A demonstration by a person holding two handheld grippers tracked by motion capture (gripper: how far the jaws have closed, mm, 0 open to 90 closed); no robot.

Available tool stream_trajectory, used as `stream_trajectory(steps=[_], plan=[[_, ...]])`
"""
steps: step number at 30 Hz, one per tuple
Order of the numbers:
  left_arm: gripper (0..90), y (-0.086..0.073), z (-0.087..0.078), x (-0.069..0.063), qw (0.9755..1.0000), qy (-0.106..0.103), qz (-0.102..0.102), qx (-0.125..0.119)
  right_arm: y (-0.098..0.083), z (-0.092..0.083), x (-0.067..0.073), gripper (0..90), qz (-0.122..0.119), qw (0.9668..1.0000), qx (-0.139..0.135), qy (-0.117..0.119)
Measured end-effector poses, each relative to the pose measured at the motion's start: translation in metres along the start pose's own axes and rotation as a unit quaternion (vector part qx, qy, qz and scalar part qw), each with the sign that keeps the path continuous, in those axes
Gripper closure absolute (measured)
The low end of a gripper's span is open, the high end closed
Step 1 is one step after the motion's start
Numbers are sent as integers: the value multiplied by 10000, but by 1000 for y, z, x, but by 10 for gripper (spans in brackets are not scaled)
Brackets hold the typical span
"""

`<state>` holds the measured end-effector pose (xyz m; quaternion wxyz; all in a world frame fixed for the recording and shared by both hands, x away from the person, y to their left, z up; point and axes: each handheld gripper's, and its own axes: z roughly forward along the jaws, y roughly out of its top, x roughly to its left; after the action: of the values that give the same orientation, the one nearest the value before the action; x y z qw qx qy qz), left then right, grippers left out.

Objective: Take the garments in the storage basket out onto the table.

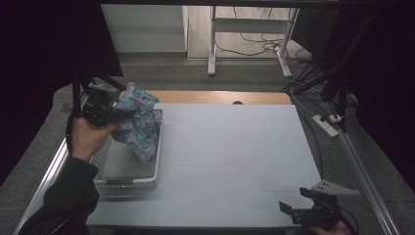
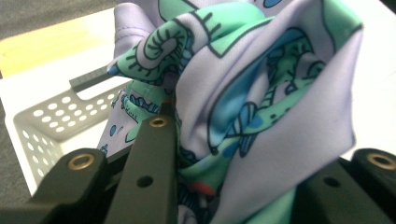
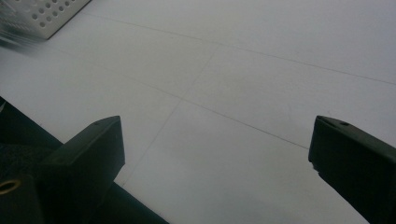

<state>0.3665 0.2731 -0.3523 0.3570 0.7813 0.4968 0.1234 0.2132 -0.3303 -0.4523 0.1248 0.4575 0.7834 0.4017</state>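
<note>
With the left gripper [image 1: 117,113] clamped on the lilac-and-teal printed cloth [image 1: 139,128], lift straight up — clearing the white perforated plastic basket [image 1: 128,182] below the fingers — while the right gripper [image 1: 299,209] waits wide open, empty.

The tabletop [image 1: 235,147] lies bare from its middle to the right edge and far edge. A white basket [image 1: 128,180] stands along the left edge. Above the basket, a patterned cloth [image 1: 139,128] hangs from the left hand-held gripper [image 1: 117,113]. The right hand-held gripper [image 1: 293,211] sits at the near right corner.
</note>
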Motion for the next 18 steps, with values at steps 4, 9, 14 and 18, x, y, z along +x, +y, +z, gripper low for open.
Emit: stream_trajectory(steps=[4, 9, 14, 18], plan=[[727, 8, -9, -4, 9999, -26, 50, -108, 0, 0, 0, 35, 14, 10000, -18, 0], [727, 18, -18, -11, 9996, -43, 66, -287, 0, -1, 0, 35, 17, 10000, -23, -4], [727, 26, -24, -20, 9990, -105, 178, -407, 0, 0, 0, 35, 6, 10000, -30, -1], [727, 33, -28, -28, 9984, -159, 257, -486, 0, 0, 0, 35, -4, 10000, -22, 6]])
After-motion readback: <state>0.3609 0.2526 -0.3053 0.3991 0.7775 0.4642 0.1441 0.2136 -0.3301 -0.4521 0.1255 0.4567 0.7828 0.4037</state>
